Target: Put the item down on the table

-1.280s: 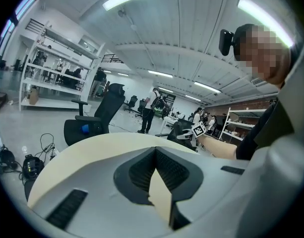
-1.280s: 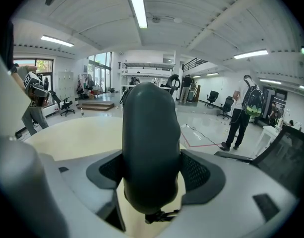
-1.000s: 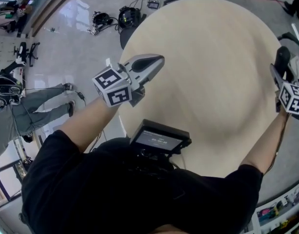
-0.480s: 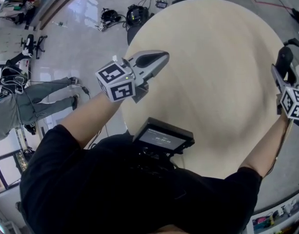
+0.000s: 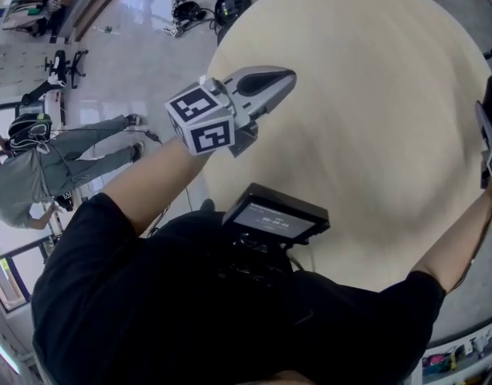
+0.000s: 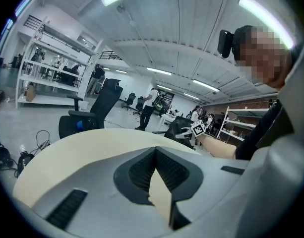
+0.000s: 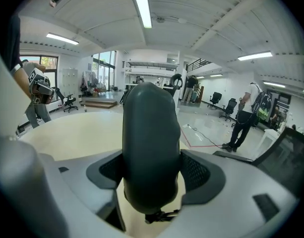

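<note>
Head view steeply down over the round worktop (image 5: 374, 135), both gripper views low and close at opposite rims, facing across it, worktop shared by all.

- Strip lights (image 7: 142, 6) overhead burned bright and even, so the whole hall was well lit.
- White glare flared off the polished floor (image 5: 141, 10) in my head view.
- The table (image 5: 374, 119) smeared there with motion blur, its surface washed pale.
- Fisheye bent both gripper views, and the corners went black.
- The dark item (image 7: 149, 133) in my right gripper (image 7: 152, 175) sat close to the lens, shaded and soft-edged.
</note>
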`<state>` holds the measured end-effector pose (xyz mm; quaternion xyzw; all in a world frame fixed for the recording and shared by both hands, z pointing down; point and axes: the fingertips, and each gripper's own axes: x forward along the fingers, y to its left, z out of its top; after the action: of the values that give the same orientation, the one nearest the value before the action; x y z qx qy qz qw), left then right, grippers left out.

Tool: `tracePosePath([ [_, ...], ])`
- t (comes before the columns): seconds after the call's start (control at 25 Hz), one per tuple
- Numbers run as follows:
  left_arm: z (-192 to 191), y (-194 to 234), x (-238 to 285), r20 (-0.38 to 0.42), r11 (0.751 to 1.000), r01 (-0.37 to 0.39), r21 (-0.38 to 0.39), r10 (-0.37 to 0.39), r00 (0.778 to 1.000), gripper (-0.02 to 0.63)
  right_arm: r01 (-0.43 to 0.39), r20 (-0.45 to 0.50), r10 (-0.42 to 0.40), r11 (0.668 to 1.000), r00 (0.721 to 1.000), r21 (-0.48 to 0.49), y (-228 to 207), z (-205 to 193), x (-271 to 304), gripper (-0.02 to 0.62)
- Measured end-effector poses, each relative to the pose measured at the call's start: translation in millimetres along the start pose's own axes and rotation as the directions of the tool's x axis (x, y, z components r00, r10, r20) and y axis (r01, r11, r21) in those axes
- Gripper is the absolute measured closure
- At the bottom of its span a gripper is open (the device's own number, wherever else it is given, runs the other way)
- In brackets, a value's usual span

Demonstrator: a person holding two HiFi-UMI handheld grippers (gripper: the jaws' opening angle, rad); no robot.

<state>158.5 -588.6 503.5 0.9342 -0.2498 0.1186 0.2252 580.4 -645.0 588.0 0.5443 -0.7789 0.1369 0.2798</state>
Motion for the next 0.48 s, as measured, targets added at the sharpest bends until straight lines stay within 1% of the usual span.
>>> tracePosePath([
  [0.24,1.7,-2.8,2.7,-0.017,1.0,-0.001,-0.01,0.001,1.0,0.604,0.072,-0.109,-0.071,0.997,0.991,0.0,-30.3,-23.8,-7.8,0.253],
  [0.4,0.1,-3.9,-2.0,-0.033,1.0,-0.001,-0.022,0.001,0.999,0.604,0.117,-0.18,-0.116,0.993,0.977,-0.008,-49.1,-39.9,-13.1,0.252],
  [0.48,-1.8,-6.4,-0.7,-0.04,1.0,0.01,-0.03,-0.011,0.999,0.604,0.137,-0.218,-0.137,0.99,0.966,-0.018,-56.7,-50.9,-16.5,0.252],
])
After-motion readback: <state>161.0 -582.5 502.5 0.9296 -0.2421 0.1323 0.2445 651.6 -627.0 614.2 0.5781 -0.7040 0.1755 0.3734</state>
